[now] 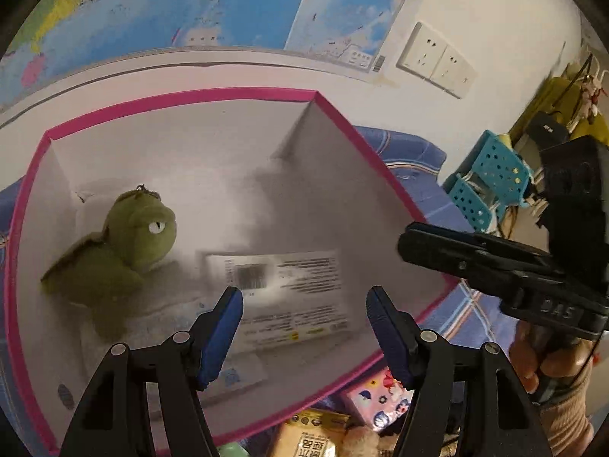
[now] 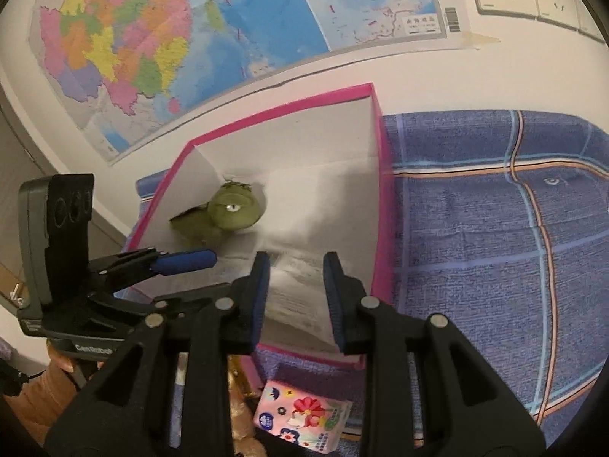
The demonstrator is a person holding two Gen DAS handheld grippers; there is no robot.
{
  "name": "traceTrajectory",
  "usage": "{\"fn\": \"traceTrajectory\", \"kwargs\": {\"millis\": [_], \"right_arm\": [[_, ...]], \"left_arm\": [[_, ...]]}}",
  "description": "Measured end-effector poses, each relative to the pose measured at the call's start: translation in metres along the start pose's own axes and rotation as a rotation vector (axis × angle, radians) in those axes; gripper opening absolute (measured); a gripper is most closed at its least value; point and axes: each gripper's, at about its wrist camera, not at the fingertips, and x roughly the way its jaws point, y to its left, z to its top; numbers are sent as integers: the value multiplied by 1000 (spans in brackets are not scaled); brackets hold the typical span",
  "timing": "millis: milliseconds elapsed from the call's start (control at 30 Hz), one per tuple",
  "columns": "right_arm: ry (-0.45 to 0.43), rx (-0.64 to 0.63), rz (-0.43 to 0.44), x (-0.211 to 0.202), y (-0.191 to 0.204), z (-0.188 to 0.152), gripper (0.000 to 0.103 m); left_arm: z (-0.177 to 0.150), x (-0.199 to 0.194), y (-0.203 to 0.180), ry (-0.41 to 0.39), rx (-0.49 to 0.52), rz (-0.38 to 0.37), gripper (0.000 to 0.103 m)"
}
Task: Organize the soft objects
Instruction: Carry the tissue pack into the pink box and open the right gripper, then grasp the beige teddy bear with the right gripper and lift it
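A pink-rimmed white box [image 1: 213, 95] [image 2: 384, 205] lies open on the bed. Inside it a green plush dinosaur [image 1: 125, 251] [image 2: 228, 209] sits by the far left corner, next to a white printed packet [image 1: 297, 274] [image 2: 297, 304] on the floor of the box. My left gripper [image 1: 304, 297] hovers over the box's near side, open, nothing between its blue pads. My right gripper [image 2: 297, 261] is beside it over the near edge, jaws narrowly apart and empty. In front of the box lie a pink flowered tissue pack [image 1: 380, 400] [image 2: 300, 419], a yellow packet [image 1: 312, 434] and a beige plush [image 1: 357, 441].
A blue checked bedspread [image 2: 475, 247] stretches to the right of the box. Behind it a wall carries a map [image 2: 152, 38] and sockets [image 1: 434, 61]. A teal perforated rack [image 1: 491, 175] stands at the far right. A hand [image 1: 552, 358] holds the right gripper.
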Motion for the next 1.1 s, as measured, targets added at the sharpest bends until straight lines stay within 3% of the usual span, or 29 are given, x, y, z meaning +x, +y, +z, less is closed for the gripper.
{"fn": "traceTrajectory", "kwargs": {"millis": [133,300,567,767,1100], "right_arm": [[-22,-6,-8,-8,4,-1,34],[-64,-10,29,-29,11,-7,45],[-144,-30,112,-68,30,-23,46],[-169,-60,149,-89,43,-40,47],[-142,-16,147,-101,32,-80,47]], "left_arm": [[-5,-12,-2,-37,12,5,68],[-18,-43,-10,-116,45,5,68],[-50,-85,-23,-187,117,-37,69],[-75,-87,-22,-165,129,-58,69],[-122,-59,-9,-40,92,-67,69]]}}
